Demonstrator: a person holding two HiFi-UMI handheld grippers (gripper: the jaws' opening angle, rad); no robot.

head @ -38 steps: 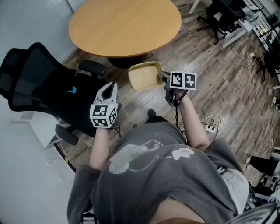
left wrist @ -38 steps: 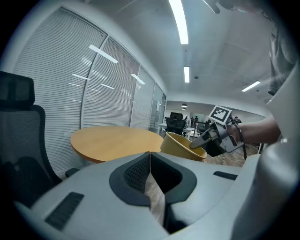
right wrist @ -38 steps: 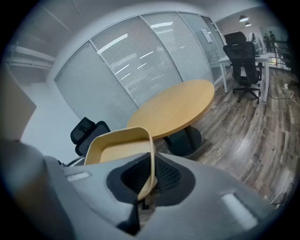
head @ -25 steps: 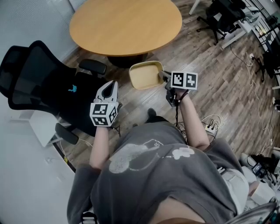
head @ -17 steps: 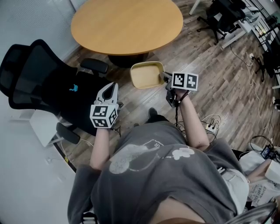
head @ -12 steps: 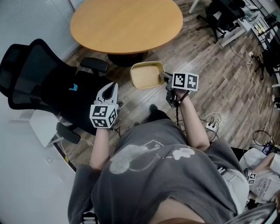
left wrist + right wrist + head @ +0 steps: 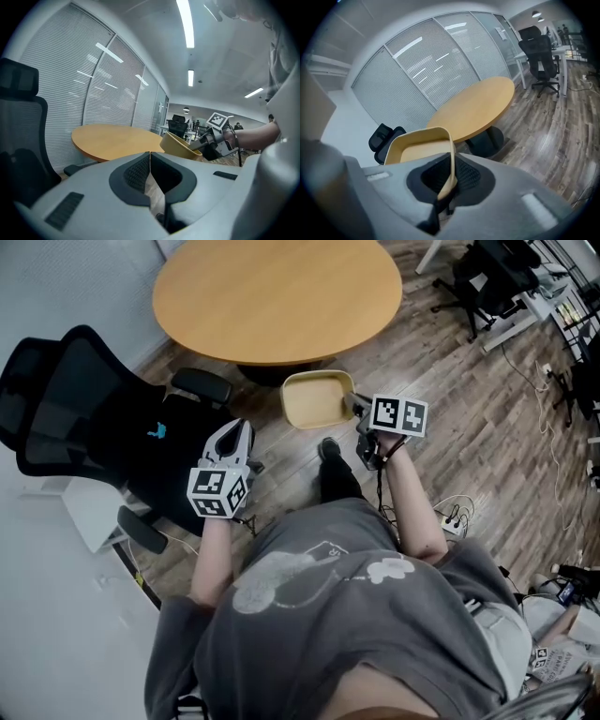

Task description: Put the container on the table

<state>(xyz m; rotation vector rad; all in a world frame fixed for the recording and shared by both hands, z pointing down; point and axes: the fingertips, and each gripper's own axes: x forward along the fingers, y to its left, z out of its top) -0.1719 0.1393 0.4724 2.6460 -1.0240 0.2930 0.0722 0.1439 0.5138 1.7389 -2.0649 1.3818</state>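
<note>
Parts hidden, cut off or too small

In the head view the table (image 7: 272, 296), ahead of the right gripper (image 7: 356, 411), is cut by the top edge, and its foot (image 7: 279, 373) lies mostly under the top; the corner of the container (image 7: 317, 399) nearest that gripper is hidden behind it; in the right gripper view the container's wall sinks into the dark slot between the closed jaws, its lower end not visible; in the left gripper view the chair (image 7: 21, 154), left of the left gripper (image 7: 150, 161), is cut by the edge; the figures (image 7: 270, 117) far beyond the right gripper are too small to tell.

Round wooden table (image 7: 272, 296), plank floor (image 7: 469, 427), office chair (image 7: 89, 418)
</note>
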